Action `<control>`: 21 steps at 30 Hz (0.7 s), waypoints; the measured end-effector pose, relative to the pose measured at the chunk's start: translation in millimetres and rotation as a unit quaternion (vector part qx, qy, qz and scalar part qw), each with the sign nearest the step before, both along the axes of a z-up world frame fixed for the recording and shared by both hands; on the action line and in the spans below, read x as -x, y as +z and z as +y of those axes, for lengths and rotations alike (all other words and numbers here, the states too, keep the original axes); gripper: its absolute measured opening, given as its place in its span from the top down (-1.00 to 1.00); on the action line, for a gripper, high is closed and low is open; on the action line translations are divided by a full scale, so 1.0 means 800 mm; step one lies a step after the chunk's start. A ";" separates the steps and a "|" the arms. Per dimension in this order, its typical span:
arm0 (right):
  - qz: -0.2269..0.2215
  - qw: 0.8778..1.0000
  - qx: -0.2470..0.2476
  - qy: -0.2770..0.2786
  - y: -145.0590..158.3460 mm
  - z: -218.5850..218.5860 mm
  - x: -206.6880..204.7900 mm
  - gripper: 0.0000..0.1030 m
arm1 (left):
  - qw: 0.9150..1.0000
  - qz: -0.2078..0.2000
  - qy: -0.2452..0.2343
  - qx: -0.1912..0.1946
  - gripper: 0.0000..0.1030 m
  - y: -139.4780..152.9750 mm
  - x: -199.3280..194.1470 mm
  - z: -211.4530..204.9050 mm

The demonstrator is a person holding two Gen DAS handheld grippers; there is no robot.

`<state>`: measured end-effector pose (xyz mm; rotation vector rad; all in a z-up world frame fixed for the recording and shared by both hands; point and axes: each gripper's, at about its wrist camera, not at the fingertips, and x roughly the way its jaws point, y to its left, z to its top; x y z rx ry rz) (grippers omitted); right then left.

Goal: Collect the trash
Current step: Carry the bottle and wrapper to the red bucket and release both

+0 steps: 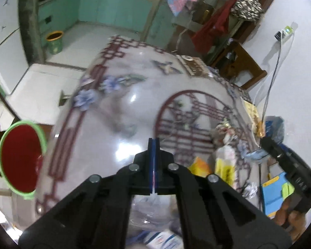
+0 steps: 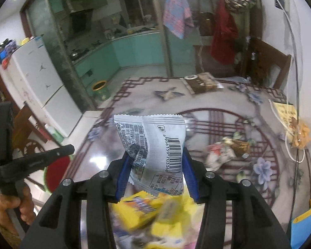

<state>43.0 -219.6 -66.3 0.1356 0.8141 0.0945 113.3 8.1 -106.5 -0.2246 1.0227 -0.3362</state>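
The right hand-held gripper (image 2: pixel 155 164) clamps a wrapper (image 2: pixel 153 143) clear of the bench (image 2: pixel 197 112) for binning; the left hand-held gripper (image 1: pixel 153 145) pinches a clear bag (image 1: pixel 153 209)

My right gripper (image 2: pixel 155 155): matt black plastic arms, shiny metal rivet heads, ribbed blue pads (image 2: pixel 189 172). It pinches a white wrapper (image 2: pixel 153 143), crinkly printed film, slight sheen, serrated top edge. Near me, yellow packets (image 2: pixel 147 209) look glossy; blurred. My left gripper (image 1: pixel 153 145): same matt black plastic, and a thin clear plastic bag (image 1: pixel 153 209), wrinkled, hangs from its pressed-together pads. Table (image 1: pixel 122 112): very glossy, smooth printed top with bright light reflections. Left of it, a bin (image 1: pixel 20 157) of smooth plastic, red inside, green rim. Far right, a wooden chair (image 2: pixel 265 66), brown, dull.
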 end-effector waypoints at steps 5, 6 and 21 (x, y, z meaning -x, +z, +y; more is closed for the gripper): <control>-0.002 1.000 0.007 0.012 0.005 0.053 0.019 0.05 | 0.999 0.031 -0.006 -0.026 0.49 -0.036 0.027 0.052; -0.003 1.000 0.009 0.013 0.006 0.062 0.023 0.05 | 0.999 0.031 -0.013 -0.037 0.18 -0.043 0.035 0.055; 0.018 1.000 0.020 -0.011 -0.005 0.106 0.064 -0.13 | 0.979 0.109 -0.120 -0.126 -0.48 -0.165 0.083 0.029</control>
